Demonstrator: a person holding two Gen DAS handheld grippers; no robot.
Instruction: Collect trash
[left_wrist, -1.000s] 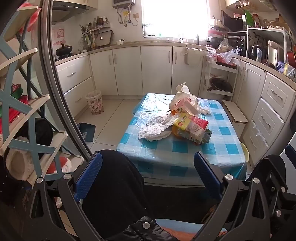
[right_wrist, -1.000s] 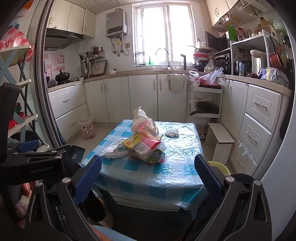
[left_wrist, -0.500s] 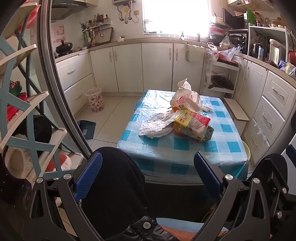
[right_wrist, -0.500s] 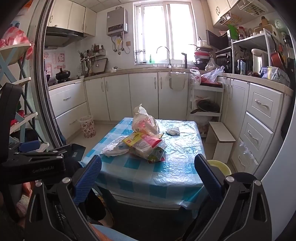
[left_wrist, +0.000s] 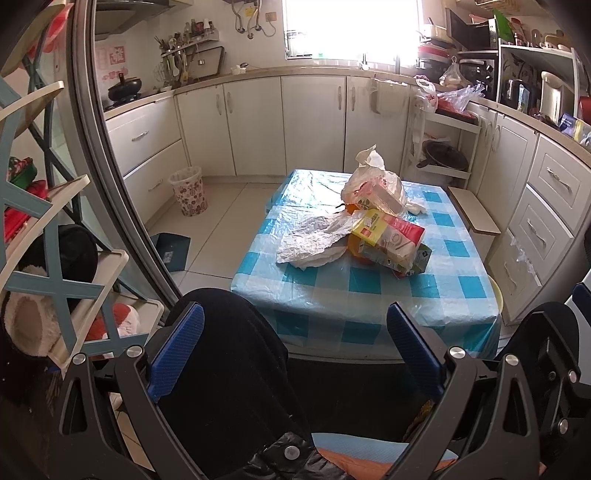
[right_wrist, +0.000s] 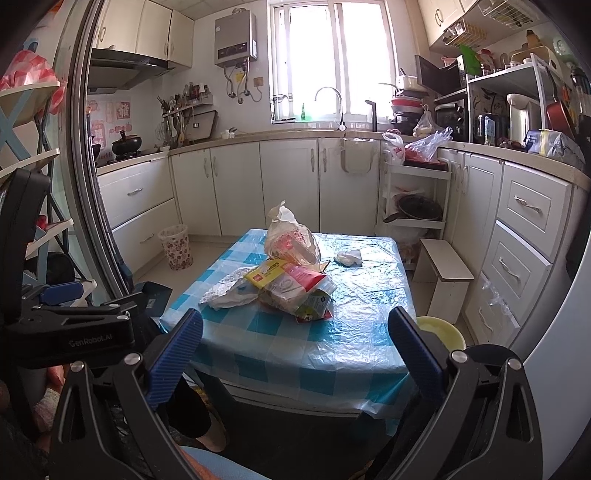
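Observation:
A pile of trash sits on a table with a blue checked cloth (left_wrist: 373, 288) (right_wrist: 332, 354). It holds a knotted plastic bag (left_wrist: 373, 184) (right_wrist: 291, 240), a yellow and red snack packet (left_wrist: 388, 232) (right_wrist: 291, 277), crumpled foil and paper (left_wrist: 314, 243) (right_wrist: 225, 291) and a white tissue (right_wrist: 349, 257). My left gripper (left_wrist: 295, 332) is open and empty, well short of the table's near edge. My right gripper (right_wrist: 295, 336) is open and empty, also short of the table.
A patterned waste bin (left_wrist: 188, 190) (right_wrist: 176, 246) stands on the floor by the left cabinets. A small white stool (right_wrist: 445, 273) and a yellow basin (right_wrist: 441, 332) are right of the table. A shelf rack (left_wrist: 44, 221) is at far left. The left gripper's body (right_wrist: 74, 332) shows in the right wrist view.
Both grippers have moved a little closer to the table, so the trash pile looks slightly larger. Nothing on the table has moved.

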